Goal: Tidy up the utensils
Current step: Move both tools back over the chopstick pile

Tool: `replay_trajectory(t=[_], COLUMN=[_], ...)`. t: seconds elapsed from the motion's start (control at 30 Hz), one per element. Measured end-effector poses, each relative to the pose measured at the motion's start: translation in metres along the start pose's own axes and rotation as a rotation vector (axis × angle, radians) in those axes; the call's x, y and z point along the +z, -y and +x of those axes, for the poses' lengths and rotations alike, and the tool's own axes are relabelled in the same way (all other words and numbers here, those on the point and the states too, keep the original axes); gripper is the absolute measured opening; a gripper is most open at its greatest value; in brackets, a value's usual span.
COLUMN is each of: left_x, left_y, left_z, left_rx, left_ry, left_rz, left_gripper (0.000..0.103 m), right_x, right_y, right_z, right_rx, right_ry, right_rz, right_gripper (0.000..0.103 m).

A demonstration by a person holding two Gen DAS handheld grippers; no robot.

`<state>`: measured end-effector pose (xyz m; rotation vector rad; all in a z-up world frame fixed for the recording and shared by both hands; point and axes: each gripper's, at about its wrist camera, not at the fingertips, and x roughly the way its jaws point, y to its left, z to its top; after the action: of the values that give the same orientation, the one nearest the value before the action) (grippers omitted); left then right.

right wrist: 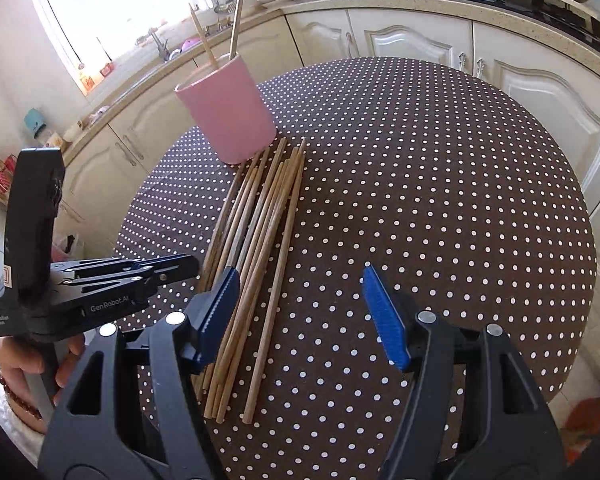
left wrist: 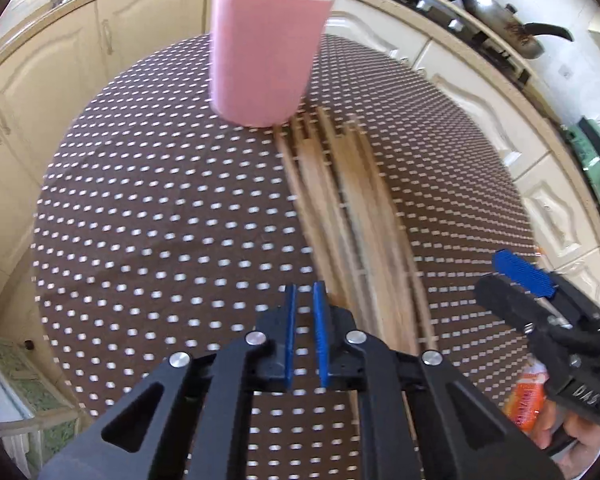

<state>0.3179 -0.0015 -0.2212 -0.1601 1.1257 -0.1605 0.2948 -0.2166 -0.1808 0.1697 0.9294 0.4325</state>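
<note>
Chopsticks [right wrist: 256,248] lie in a loose bundle on your polka-dot tabletop [right wrist: 440,200], their far tips touching the foot of a pink cup [right wrist: 228,108] that already holds two upright sticks [right wrist: 236,12]. Your left hand-held gripper [left wrist: 304,332] hangs at the near end of the bundle, its blue pads drawn almost together with nothing visibly between them. Your right hand-held gripper [right wrist: 300,316] hovers over the bundle's near ends with its jaws wide apart and empty. Cream kitchen cabinets [right wrist: 412,40] ring the scene behind.
</note>
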Motion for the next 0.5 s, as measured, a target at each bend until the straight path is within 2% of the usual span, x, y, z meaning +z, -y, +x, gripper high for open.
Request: replay_trajectory(t=[0.17,0.23,0.33,0.5], left_x=[0.001,0.003,0.010,0.016], left_y=[-0.008,-0.004,0.004,0.013], left_z=[-0.009,-0.009,-0.003,0.008], left_rx=[-0.074,-0.081,-0.050,-0.068], left_ry=[0.031,0.031,0.017,0.001], left_rz=[-0.026,-0.018,0.000,0.006], left_gripper=[0.009,0.009,0.009,0.009], right_x=[0.008,0.011,0.016,0.020], right_y=[0.001,-0.001,-0.003,-0.005], right_z=[0.006,0.009,0.012,0.018], right_rx=[0.004,0.007,0.001,-0.003], right_ry=[-0.014,-0.020,-0.025,-0.039], right_rz=[0.014,0.018,0.011,0.007], right_gripper=[0.064,0.064,0.064,0.064])
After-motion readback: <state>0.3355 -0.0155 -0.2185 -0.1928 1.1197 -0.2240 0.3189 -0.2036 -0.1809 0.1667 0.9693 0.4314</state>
